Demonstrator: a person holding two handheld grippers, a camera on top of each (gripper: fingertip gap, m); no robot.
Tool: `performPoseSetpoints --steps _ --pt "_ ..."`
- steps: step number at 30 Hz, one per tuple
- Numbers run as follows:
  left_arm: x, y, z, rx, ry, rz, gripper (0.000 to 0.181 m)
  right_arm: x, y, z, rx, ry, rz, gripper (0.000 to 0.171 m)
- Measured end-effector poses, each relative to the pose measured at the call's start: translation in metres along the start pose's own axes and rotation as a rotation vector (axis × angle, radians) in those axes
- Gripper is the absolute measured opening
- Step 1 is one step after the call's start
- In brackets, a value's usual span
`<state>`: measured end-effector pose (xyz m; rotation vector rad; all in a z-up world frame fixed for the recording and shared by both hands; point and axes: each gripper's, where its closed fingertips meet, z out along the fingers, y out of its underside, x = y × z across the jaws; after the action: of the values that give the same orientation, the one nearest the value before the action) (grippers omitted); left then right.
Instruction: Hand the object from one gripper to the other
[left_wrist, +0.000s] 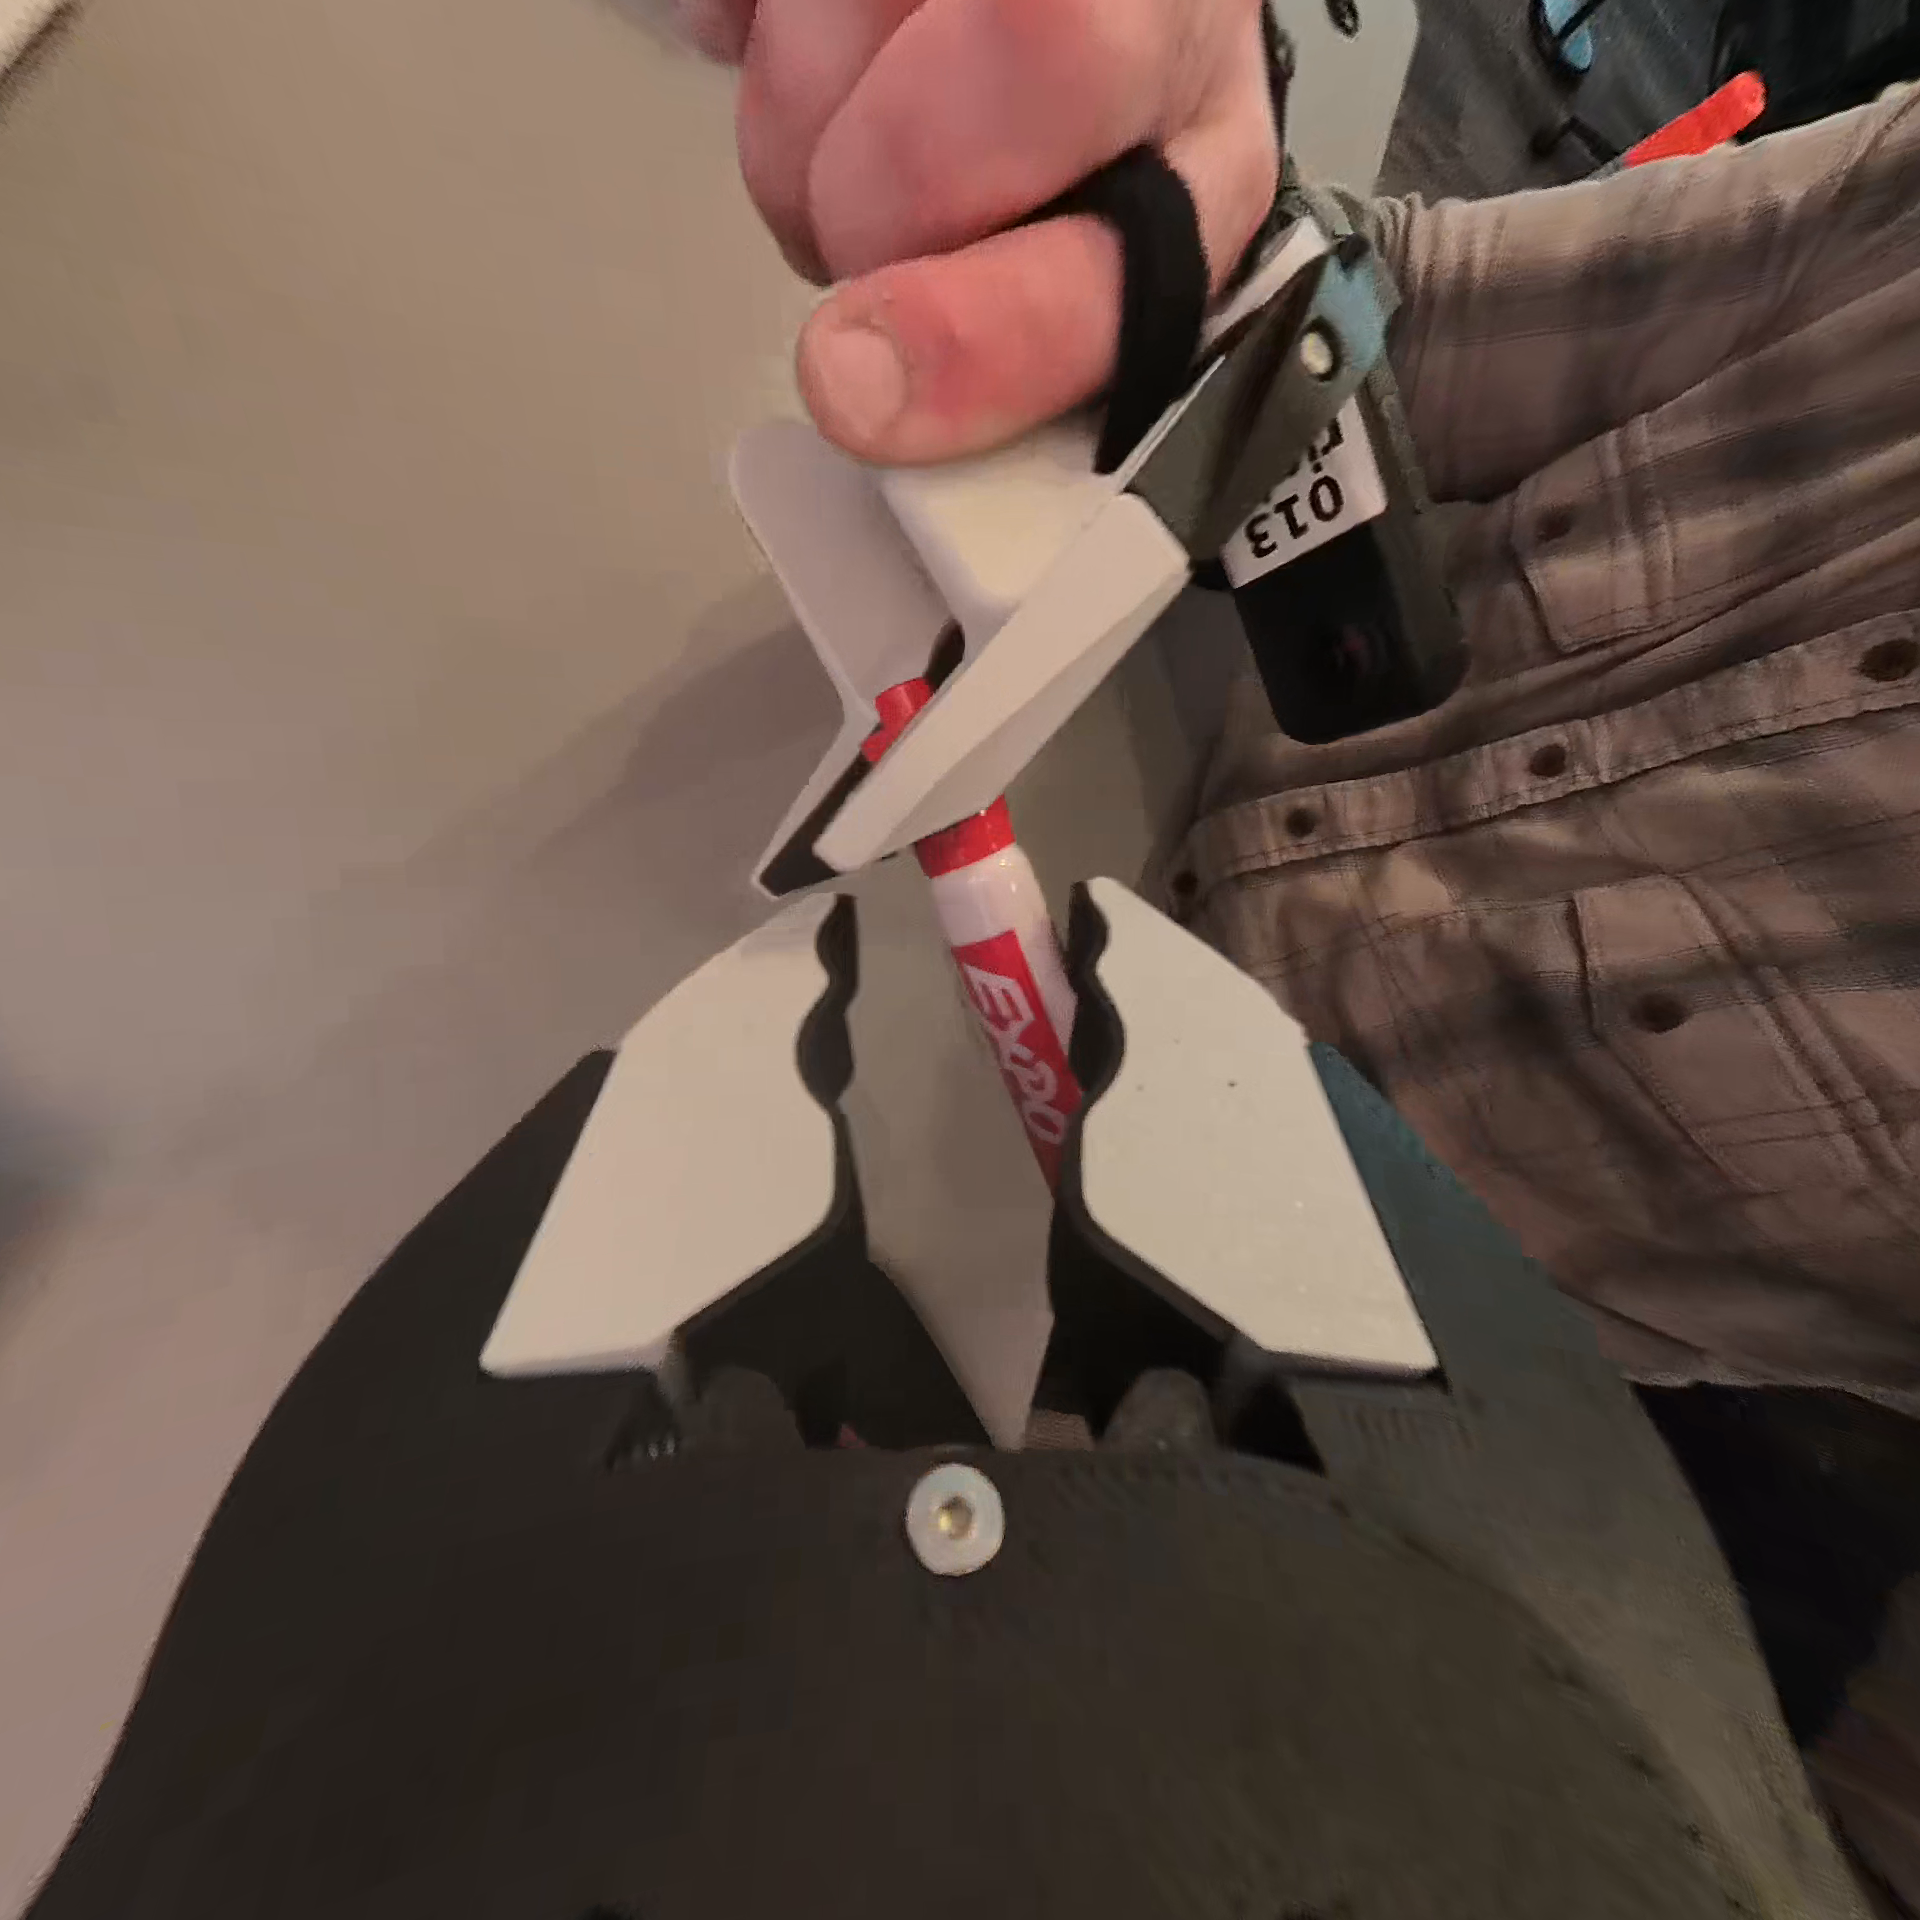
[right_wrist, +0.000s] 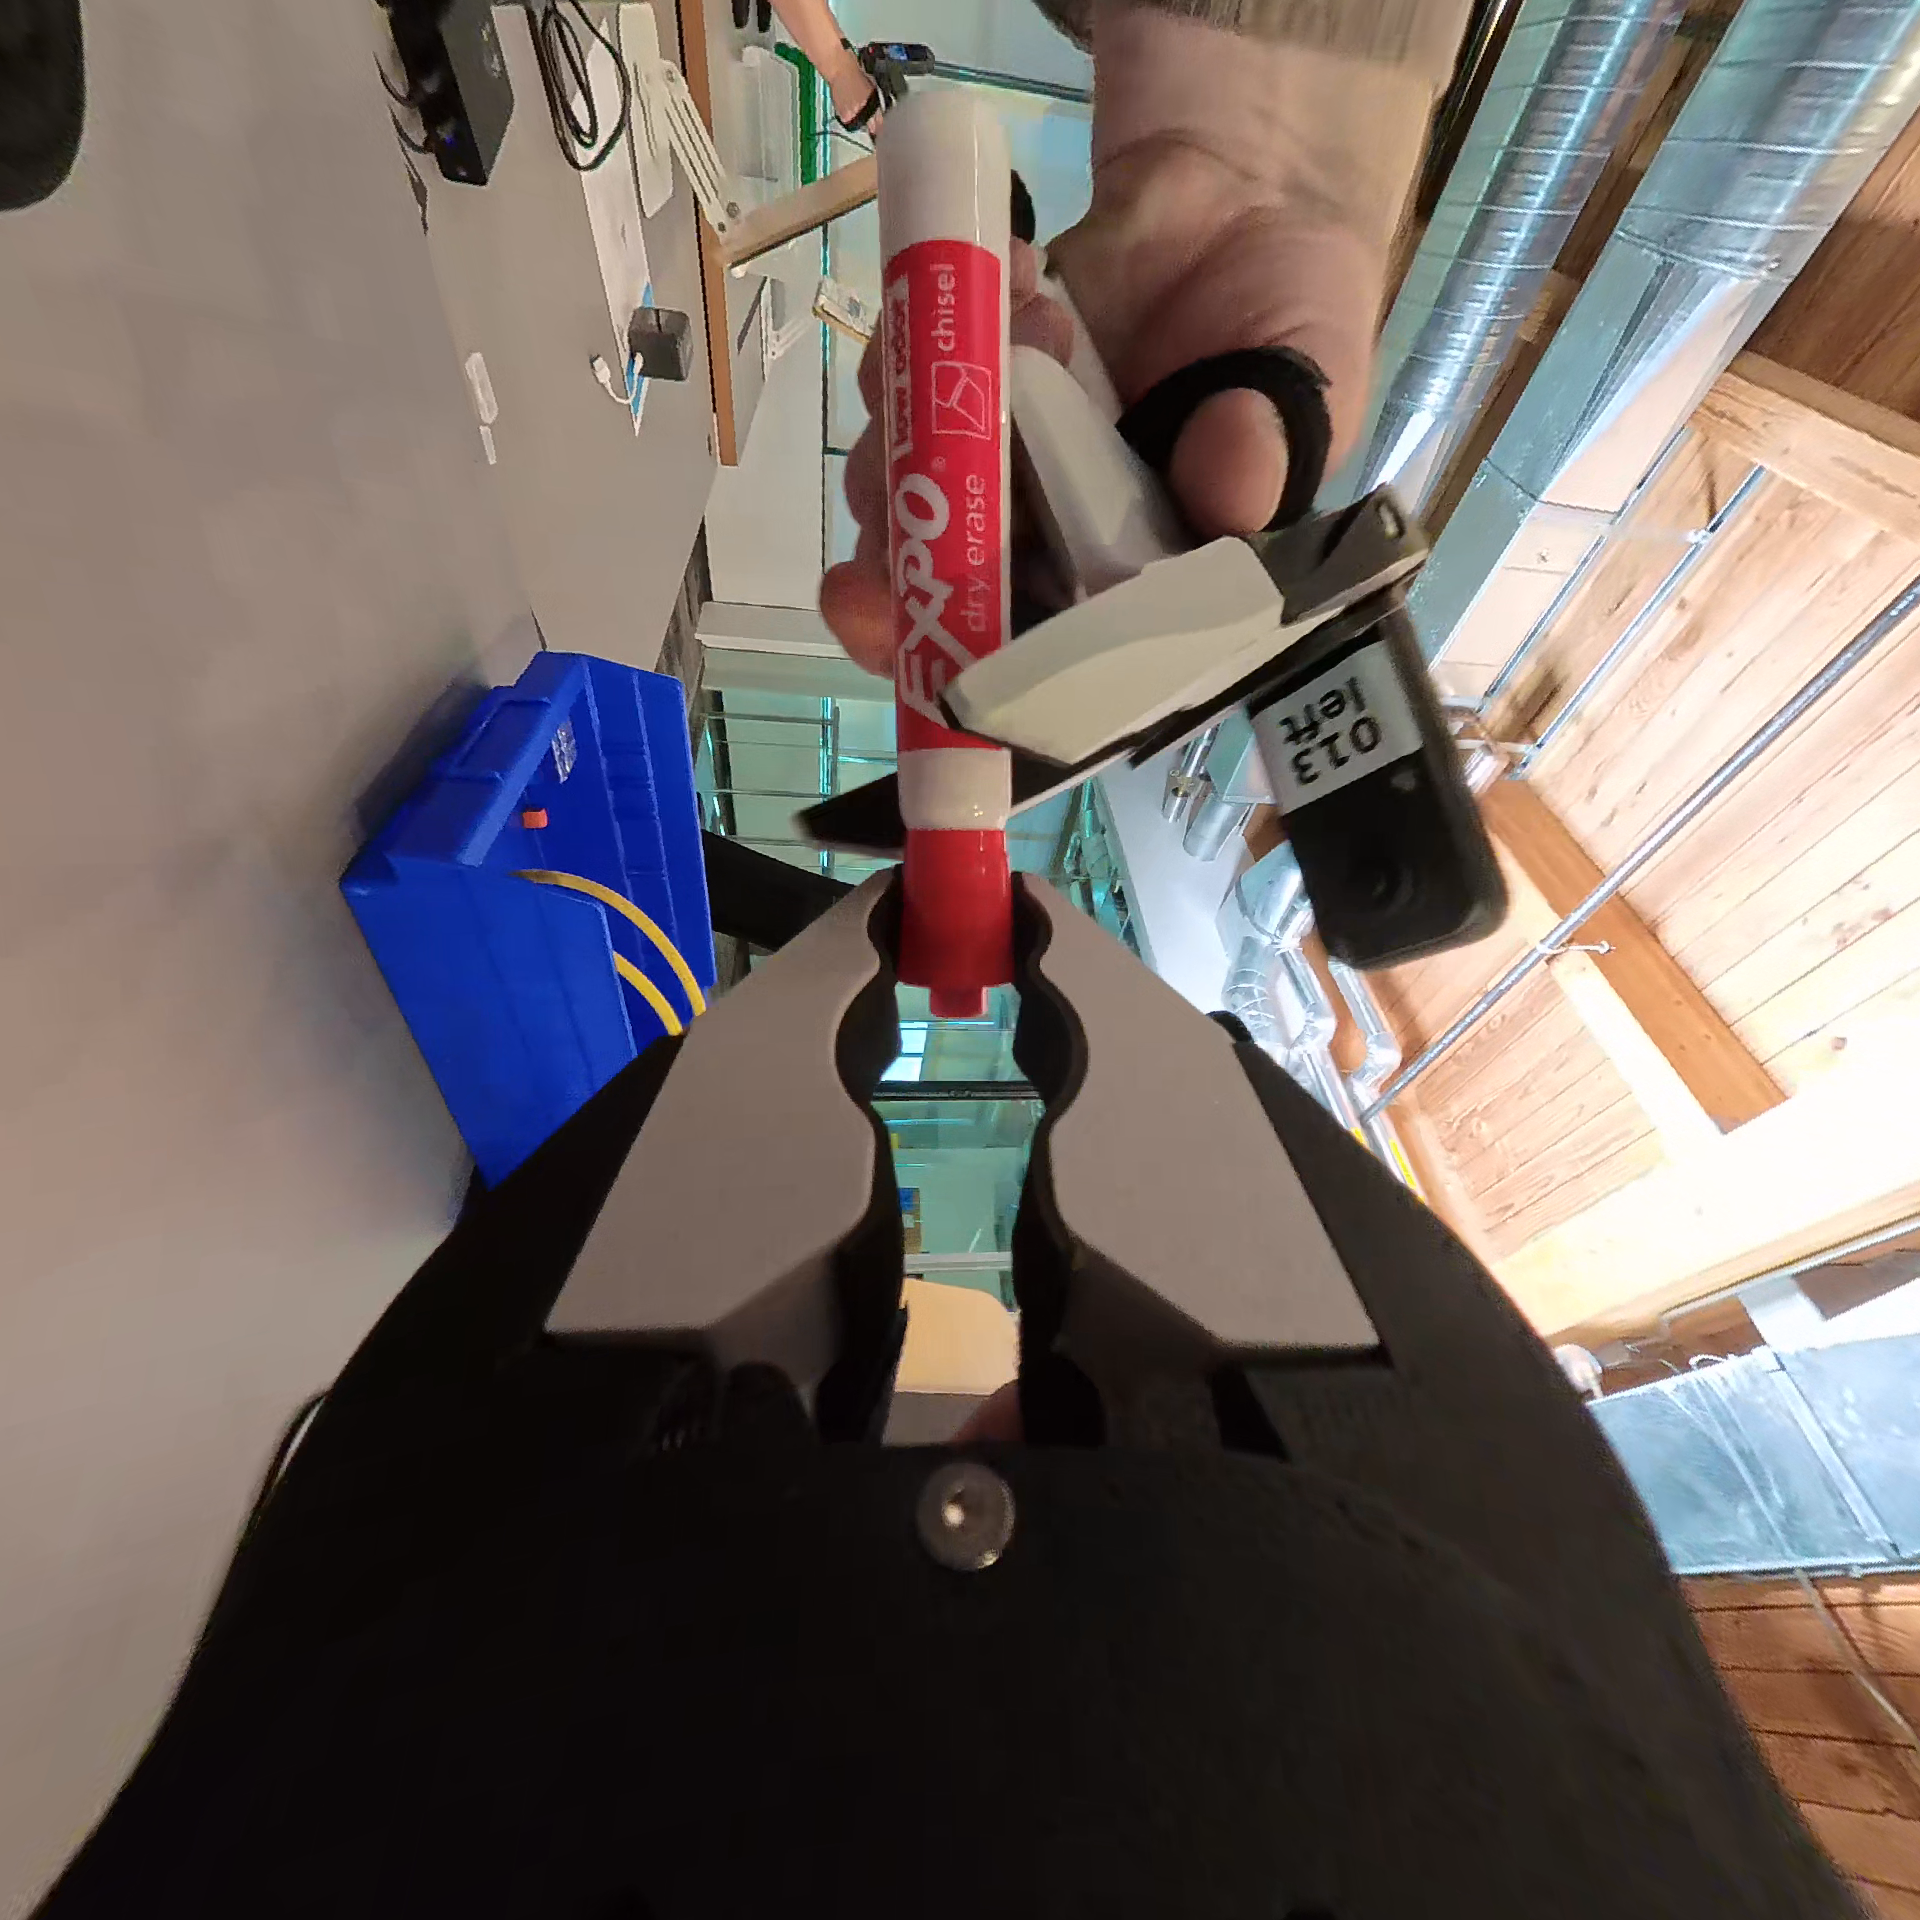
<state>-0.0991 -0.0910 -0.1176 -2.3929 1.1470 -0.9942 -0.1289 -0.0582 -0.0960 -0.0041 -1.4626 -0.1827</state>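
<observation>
A red and white dry-erase marker (left_wrist: 1003, 997) is held in the air between the two grippers. My right gripper (right_wrist: 956, 904) is shut on the marker's red cap end (right_wrist: 951, 925). In the left wrist view the right gripper (left_wrist: 821, 862) comes down from above, clamped on that cap. My left gripper (left_wrist: 961, 914) is open, its two white fingers either side of the marker's barrel, which rests against the right-hand finger (left_wrist: 1195, 1091). In the right wrist view the left gripper (right_wrist: 883, 758) straddles the marker (right_wrist: 945, 499) low on the barrel, just above the cap.
A blue plastic box (right_wrist: 520, 883) with yellow cable lies on the grey table (right_wrist: 208, 520), with a black device (right_wrist: 468, 104) and cables farther off. A hand (left_wrist: 987, 208) and a plaid shirt (left_wrist: 1610, 831) are close behind the right gripper. Across from one pair of fingers to the other is roughly 4 cm.
</observation>
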Motion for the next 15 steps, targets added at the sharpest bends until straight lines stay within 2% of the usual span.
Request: performPoseSetpoints --steps 1,2,4,10,14,15 --pt "-0.001 0.004 0.005 -0.018 0.023 -0.017 0.046 -0.001 0.0 0.0 -0.003 -0.003 -0.011 0.014" --pt "-0.002 0.007 0.008 -0.034 0.034 -0.022 0.046 -0.004 0.0 0.001 -0.009 -0.013 -0.02 0.014" --pt "-0.003 0.011 0.013 -0.065 0.028 -0.021 0.025 -0.014 0.003 0.004 -0.018 -0.031 -0.021 0.014" --pt "-0.026 0.018 0.017 -0.076 -0.082 -0.057 0.02 -0.026 0.013 0.01 -0.064 -0.045 0.02 0.016" --pt "-0.039 0.016 0.014 0.003 -0.174 -0.041 0.022 -0.018 0.033 0.008 -0.112 -0.044 0.169 0.044" --pt "-0.044 0.012 0.01 0.051 -0.21 -0.03 0.021 -0.016 0.041 0.006 -0.126 -0.045 0.23 0.046"
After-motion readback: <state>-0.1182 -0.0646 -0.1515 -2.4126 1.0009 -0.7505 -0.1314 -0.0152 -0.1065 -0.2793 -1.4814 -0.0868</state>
